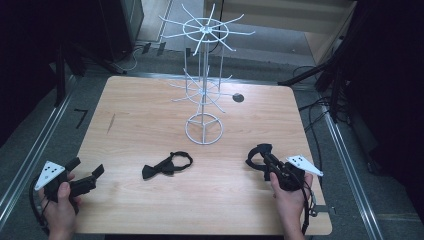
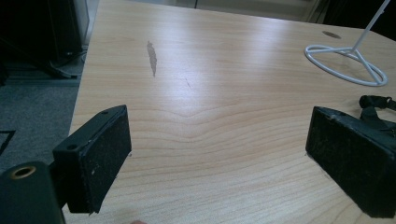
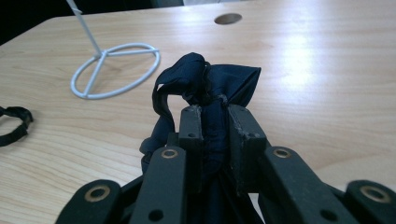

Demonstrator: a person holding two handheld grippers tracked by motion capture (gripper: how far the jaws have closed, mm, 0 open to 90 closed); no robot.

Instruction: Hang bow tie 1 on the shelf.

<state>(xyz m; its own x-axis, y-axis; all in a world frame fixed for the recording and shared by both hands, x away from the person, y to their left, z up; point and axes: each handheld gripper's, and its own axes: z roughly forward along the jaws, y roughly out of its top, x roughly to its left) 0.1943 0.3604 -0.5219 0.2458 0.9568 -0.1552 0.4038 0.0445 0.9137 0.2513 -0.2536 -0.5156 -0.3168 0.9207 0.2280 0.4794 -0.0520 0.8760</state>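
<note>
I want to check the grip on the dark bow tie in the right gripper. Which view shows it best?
The right gripper view: the held bow tie sits close up, pinched between the right gripper jaws. In the high view it is small and dark, partly merged with the gripper.

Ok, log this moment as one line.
right claw: shut on dark bow tie | left claw: open, empty | second bow tie: on table | white wire rack: bare

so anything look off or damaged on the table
One thing: a grey streak marks the wooden table on its left side, like a scuff or smear. Otherwise the white wire rack stands upright and the loose bow tie lies flat.
</note>
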